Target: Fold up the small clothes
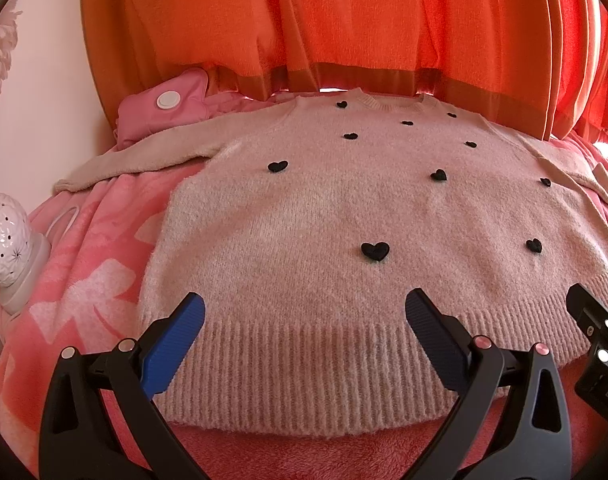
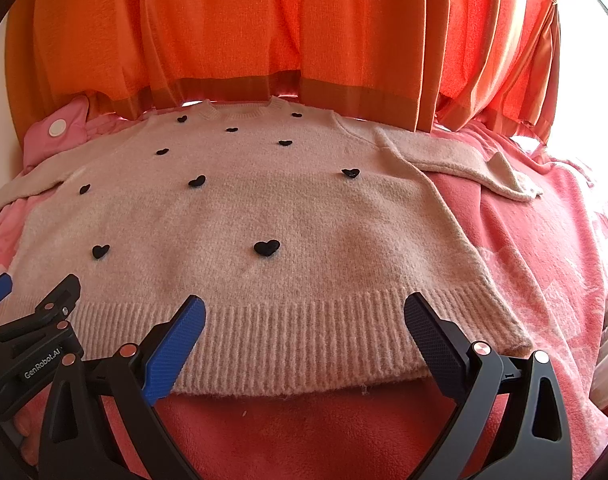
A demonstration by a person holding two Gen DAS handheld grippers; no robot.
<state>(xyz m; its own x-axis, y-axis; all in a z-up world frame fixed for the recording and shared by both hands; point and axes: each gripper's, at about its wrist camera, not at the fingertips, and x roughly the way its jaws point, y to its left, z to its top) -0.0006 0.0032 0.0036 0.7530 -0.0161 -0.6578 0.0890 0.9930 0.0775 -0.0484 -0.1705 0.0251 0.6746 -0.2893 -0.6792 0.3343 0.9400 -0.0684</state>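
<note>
flat lies the pink sweater (image 1: 344,208) with black hearts (image 1: 375,251).

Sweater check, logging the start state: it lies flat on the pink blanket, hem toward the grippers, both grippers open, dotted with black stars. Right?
One thing is wrong: the black shapes on the sweater are hearts, not stars, as the left wrist view shows. The rest holds: flat on the pink blanket, ribbed hem near the open left gripper and right gripper.

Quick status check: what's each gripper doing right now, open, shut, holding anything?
Left gripper: open, holding nothing, jaws spread above the hem of the sweater.
Right gripper: open, holding nothing, also over the hem.
</note>
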